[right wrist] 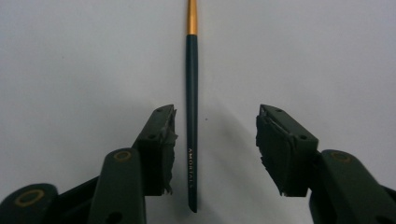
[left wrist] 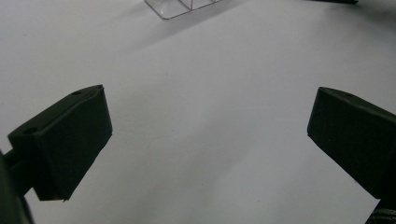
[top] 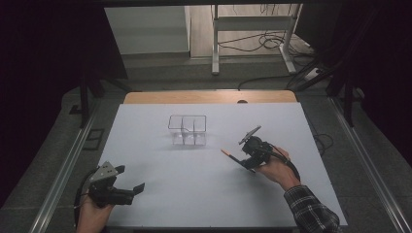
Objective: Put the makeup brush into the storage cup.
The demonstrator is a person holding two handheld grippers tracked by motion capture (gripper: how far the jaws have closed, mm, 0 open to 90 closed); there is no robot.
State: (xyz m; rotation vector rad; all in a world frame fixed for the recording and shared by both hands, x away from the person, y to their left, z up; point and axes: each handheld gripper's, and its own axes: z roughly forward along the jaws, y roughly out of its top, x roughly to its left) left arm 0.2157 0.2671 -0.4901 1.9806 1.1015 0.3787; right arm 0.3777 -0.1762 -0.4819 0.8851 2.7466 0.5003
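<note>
Jaws of the right gripper (right wrist: 215,140) straddle a thin brush handle (right wrist: 192,107) lying flat on the white table (top: 160,160), pads not yet touching; left gripper (left wrist: 205,140) is spread wide, holding nothing. Handle looks light, stiff and slick, likely to roll. Best pinched mid-shaft on the dark section, below the gold ferrule.

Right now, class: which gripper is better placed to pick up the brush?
The right gripper: the brush lies between its open jaws. The left gripper sits apart, open over bare table.
</note>
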